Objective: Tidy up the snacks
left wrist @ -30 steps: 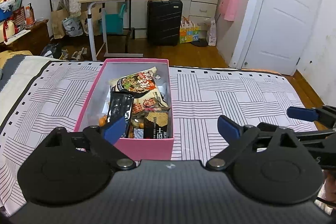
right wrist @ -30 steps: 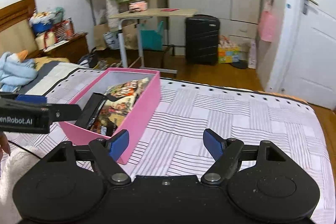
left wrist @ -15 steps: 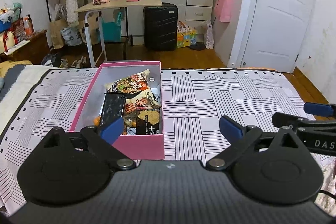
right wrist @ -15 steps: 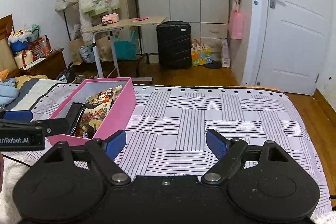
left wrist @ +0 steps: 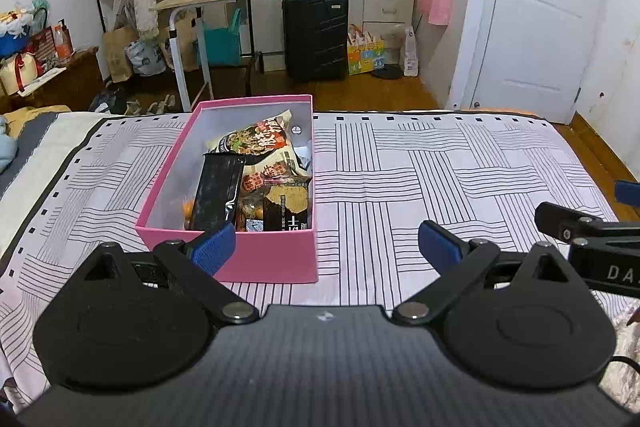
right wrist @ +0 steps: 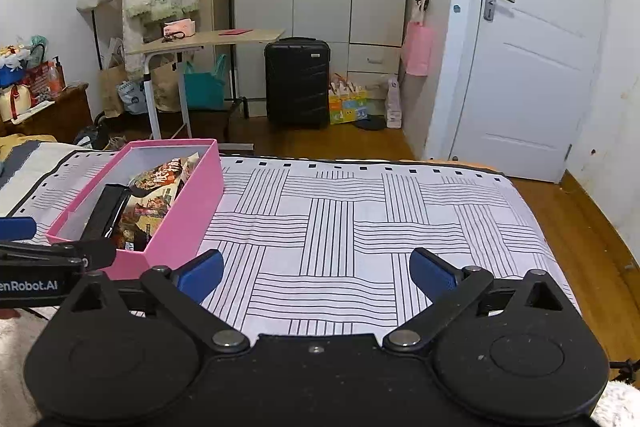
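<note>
A bedroom: my bed (left wrist: 400,163) wears a line-patterned cover, with a black suitcase (left wrist: 315,35) on the floor at 12 o'clock. The pink box (left wrist: 276,259) of snacks (left wrist: 264,147) lies on the bed at 11 o'clock of my left claw (left wrist: 326,241), which tilts down, gaping and empty. Only the left view looks down on the packets; the right shows the box's side wall. My right claw (right wrist: 316,269), empty, is opening over bare cover.
</note>
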A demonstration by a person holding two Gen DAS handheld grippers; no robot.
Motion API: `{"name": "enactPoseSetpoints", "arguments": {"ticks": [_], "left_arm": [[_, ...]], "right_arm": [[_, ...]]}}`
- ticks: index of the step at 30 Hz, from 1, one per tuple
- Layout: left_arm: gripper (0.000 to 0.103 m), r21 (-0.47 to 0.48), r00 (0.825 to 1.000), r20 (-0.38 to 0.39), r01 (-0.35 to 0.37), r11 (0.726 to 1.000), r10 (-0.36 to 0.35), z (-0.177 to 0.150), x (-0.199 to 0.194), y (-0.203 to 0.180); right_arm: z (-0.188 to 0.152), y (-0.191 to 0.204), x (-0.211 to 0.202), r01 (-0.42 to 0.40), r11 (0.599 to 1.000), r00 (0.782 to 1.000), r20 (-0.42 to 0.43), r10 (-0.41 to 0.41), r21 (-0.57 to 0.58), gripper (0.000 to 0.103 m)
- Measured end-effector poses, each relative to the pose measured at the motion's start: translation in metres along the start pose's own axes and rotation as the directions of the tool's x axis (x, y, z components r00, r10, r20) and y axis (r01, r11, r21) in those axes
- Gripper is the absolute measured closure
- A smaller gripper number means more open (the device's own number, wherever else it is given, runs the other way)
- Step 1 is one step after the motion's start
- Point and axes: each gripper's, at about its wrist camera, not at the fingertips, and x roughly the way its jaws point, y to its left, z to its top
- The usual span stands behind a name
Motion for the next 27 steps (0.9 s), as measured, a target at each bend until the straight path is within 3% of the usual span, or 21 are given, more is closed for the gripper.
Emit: {"name": "enactPoseSetpoints", "arguments": {"ticks": [8, 13, 17, 27], "left_arm": [[0.004, -0.011, 1.000, 0.020, -0.013, 1.000, 0.013, -0.003, -0.005, 0.002], [0.004, -0.009, 1.000, 0.021, -0.021, 1.000, 0.021, -0.004, -0.007, -0.001], [0.004, -0.018, 0.999, 0.029, 0.019, 1.000, -0.019, -0.003, -0.009, 0.000], [0.004, 0.006, 1.000, 0.009, 0.005, 1.000, -0.005, -0.006, -0.009, -0.006]], "right_arm": [[-0.003, -0.004, -0.009, -0.004, 1.000, 0.999, 0.034, 0.004, 0.019, 0.002], [-0.008, -0.001, -0.007, -0.003, 1.000, 1.000, 0.020, 0.003, 0.014, 0.002], [-0.008, 0.000, -0.007, -0.002, 1.000, 1.000, 0.012, 0.001, 0.009, 0.002], [-0.008, -0.003, -0.004, 0.029, 1.000, 1.000, 0.002, -0.029, 0.002, 0.002]]}}
